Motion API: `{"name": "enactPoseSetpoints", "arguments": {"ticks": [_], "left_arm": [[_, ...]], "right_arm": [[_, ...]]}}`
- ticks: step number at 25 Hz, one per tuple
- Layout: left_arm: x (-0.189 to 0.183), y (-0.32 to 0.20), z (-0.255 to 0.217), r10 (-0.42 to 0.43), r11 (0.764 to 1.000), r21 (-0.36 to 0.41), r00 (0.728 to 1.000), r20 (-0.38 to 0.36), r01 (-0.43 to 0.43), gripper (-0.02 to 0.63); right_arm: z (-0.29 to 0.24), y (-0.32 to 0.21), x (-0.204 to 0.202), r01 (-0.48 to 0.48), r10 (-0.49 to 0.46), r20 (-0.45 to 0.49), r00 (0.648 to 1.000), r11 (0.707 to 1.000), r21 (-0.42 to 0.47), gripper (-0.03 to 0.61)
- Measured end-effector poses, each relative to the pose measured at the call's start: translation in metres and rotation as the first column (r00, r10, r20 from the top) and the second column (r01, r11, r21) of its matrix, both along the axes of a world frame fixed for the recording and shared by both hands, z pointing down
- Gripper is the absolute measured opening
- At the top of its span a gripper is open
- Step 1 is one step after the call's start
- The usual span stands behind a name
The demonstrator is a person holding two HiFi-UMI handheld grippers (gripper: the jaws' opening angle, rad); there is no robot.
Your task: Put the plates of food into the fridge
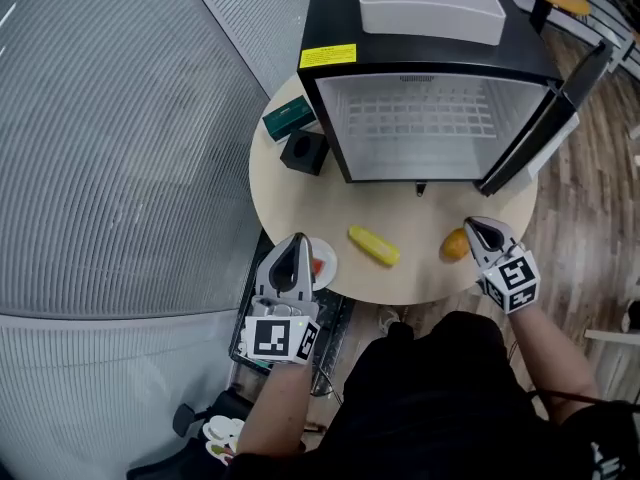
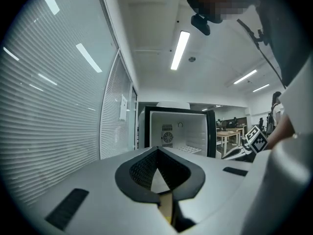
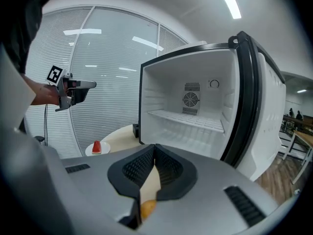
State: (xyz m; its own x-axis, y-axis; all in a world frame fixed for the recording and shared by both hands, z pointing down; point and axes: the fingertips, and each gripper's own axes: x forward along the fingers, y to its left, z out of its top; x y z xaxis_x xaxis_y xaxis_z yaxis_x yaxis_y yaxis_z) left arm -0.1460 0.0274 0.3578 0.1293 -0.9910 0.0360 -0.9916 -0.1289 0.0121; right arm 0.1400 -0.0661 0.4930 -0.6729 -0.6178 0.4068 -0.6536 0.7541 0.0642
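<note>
With its door (image 1: 545,118) swung wide to the right, the black fridge (image 1: 430,58) is seen standing at the far side of the round table (image 1: 420,268). Only a white wire shelf (image 3: 188,120) and a fan grille at the back are shown within its white compartment. A white box (image 1: 432,6) is set on its top.

A small white plate (image 3: 97,150) carrying one wedge of red food (image 3: 96,146) is placed at the table's near left edge, well apart from the fridge. In the head view it is partly covered by the left gripper (image 1: 298,240), whose jaws are brought together at the tips with nothing clamped between them.

The right gripper (image 1: 470,226) is likewise closed and empty, and is held just beside an orange piece of food (image 1: 455,244) lying directly on the table. A yellow piece of food (image 1: 373,245) is laid bare on the tabletop between the two grippers.

A green box (image 1: 289,117) and a black cube (image 1: 305,152) are kept beside the fridge's left front corner.
</note>
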Motion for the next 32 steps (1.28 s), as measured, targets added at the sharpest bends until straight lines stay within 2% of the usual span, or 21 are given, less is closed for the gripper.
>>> {"name": "enactPoseSetpoints", "arguments": {"ticks": [7,12,16,23,25,27,29,32], "left_arm": [[0.019,-0.040,0.000,0.123,0.992,0.011,0.992,-0.020,-0.123,0.005],[0.036,-0.054,0.009,0.168,0.986,0.005,0.985,-0.029,-0.168,0.005],[0.055,-0.061,0.026,0.201,0.978,-0.045,0.979,-0.025,-0.202,0.005],[0.079,-0.087,0.046,0.211,0.973,-0.096,0.977,-0.012,-0.211,0.005],[0.084,-0.091,0.054,0.205,0.972,-0.114,0.979,-0.010,-0.204,0.005],[0.087,-0.094,0.062,0.199,0.971,-0.132,0.980,-0.008,-0.198,0.005],[0.091,-0.093,0.067,0.195,0.970,-0.148,0.981,-0.002,-0.193,0.005],[0.093,-0.092,0.075,0.188,0.968,-0.173,0.982,0.003,-0.184,0.005]], "right_arm": [[-0.002,0.000,0.018,-0.055,0.055,-0.051,0.997,0.998,-0.006,0.006],[0.019,-0.001,0.035,-0.129,0.128,-0.079,0.989,0.992,-0.010,0.006],[0.043,0.008,0.043,-0.124,0.120,-0.090,0.989,0.991,-0.041,0.006],[0.081,0.012,0.042,-0.075,0.072,-0.033,0.997,0.991,-0.108,0.009],[0.094,0.011,0.041,-0.059,0.054,-0.041,0.998,0.990,-0.126,0.038],[0.106,0.009,0.041,-0.048,0.041,-0.053,0.998,0.989,-0.140,0.107],[0.115,0.009,0.039,-0.031,0.023,-0.057,0.998,0.987,-0.159,0.150],[0.126,0.013,0.031,0.011,-0.020,-0.043,0.999,0.982,-0.188,0.264]]}}
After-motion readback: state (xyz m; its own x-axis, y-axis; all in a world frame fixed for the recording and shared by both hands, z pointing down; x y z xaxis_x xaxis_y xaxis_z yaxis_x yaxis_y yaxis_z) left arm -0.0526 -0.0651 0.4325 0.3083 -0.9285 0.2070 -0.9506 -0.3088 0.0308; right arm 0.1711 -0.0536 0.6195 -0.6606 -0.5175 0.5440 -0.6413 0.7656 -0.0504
